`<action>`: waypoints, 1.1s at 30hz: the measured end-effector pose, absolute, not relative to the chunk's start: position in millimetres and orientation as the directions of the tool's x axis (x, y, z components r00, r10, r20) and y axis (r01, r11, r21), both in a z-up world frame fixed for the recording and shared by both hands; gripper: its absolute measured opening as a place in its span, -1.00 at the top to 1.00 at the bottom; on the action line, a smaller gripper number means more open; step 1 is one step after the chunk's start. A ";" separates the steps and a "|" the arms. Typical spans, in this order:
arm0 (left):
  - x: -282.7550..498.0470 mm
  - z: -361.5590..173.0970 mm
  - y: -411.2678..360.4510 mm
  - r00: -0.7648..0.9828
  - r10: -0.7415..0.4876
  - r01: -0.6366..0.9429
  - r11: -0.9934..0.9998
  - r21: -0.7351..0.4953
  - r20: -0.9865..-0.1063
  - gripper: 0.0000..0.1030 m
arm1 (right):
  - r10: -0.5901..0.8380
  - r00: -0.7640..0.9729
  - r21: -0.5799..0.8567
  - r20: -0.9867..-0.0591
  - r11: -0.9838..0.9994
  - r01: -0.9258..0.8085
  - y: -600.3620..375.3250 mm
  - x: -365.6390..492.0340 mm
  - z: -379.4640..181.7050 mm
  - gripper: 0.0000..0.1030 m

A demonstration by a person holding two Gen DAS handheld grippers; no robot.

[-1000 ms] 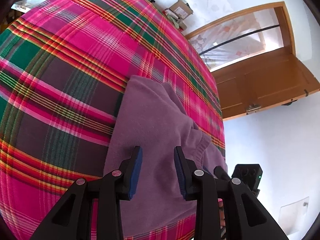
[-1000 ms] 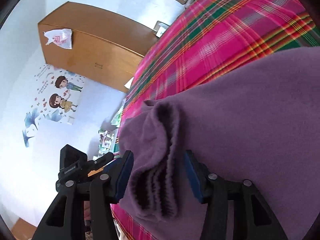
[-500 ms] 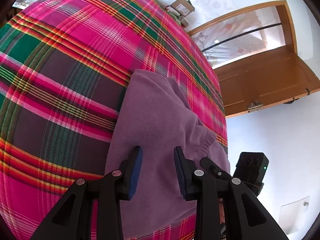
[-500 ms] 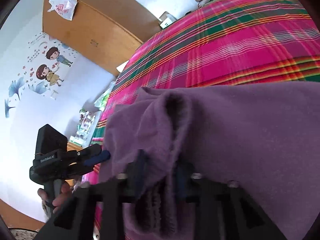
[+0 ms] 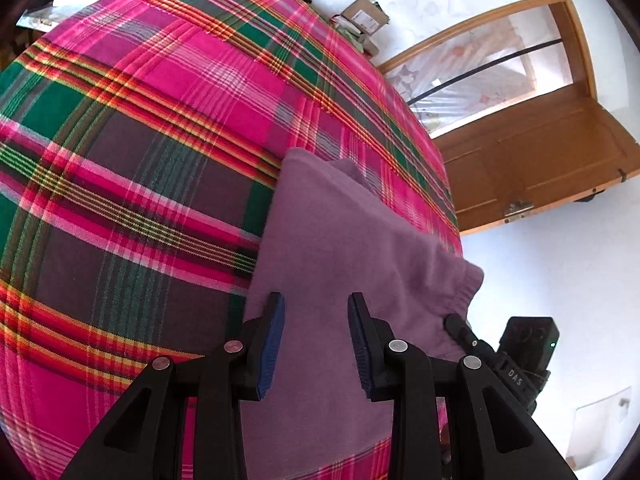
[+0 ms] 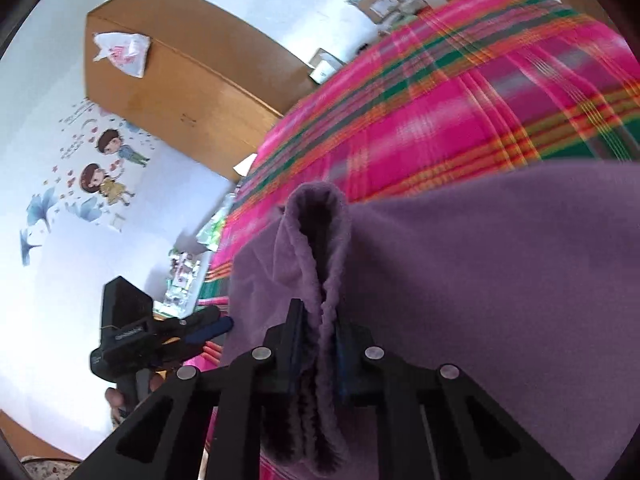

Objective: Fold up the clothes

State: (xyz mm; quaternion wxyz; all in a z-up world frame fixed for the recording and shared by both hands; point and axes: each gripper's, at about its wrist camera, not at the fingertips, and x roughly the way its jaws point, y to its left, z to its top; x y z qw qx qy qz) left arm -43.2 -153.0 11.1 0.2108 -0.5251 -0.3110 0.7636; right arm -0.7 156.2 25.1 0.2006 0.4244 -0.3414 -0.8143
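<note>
A purple fleece garment (image 5: 340, 240) lies on a pink and green plaid bedspread (image 5: 140, 160) near the bed's edge. My left gripper (image 5: 316, 300) hovers open just over the cloth, with flat fabric showing through the gap and nothing pinched. My right gripper (image 6: 320, 316) has its jaws closing, and the pads press on the garment's (image 6: 480, 280) ribbed hem, which stands up in a fold between them. In the left wrist view the right gripper (image 5: 456, 322) bites the hem at the garment's right corner. The left gripper (image 6: 218, 320) shows at the lower left of the right wrist view.
The plaid bedspread (image 6: 440, 112) stretches far beyond the garment. A wooden door (image 5: 540, 168) stands past the bed's right edge and cardboard boxes (image 5: 364, 16) lie by the far wall. A wooden wardrobe (image 6: 180, 80) and bedside clutter (image 6: 184, 276) sit off the left side.
The right jaws have come together on the ribbed hem and lifted it a little. The hem corner now stands raised in the left wrist view. The left gripper has stayed put.
</note>
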 end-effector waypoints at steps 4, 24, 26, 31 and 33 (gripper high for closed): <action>-44.5 8.4 -149.2 -0.349 0.645 0.007 -0.724 -0.690 -0.680 0.35 | -0.613 -0.559 0.739 -0.558 -0.673 0.000 161.3 -0.4 11.7 0.69; -61.2 22.9 -140.9 -0.401 0.591 -0.033 -0.773 -0.634 -0.700 0.35 | -0.514 -0.624 0.581 -0.589 -0.806 0.115 156.8 -28.3 47.0 0.58; -66.2 23.8 -140.5 -0.404 0.584 -0.026 -0.777 -0.629 -0.704 0.35 | -0.506 -0.627 0.576 -0.592 -0.810 0.110 158.0 -31.2 45.4 0.76; -83.1 19.9 -135.9 -0.398 0.567 -0.020 -0.791 -0.611 -0.721 0.35 | -0.491 -0.647 0.586 -0.583 -0.806 0.083 170.7 -31.7 40.4 0.88; -86.2 18.9 -133.7 -0.401 0.557 -0.025 -0.800 -0.600 -0.727 0.35 | -0.493 -0.644 0.607 -0.586 -0.793 0.056 175.0 -34.6 34.0 0.88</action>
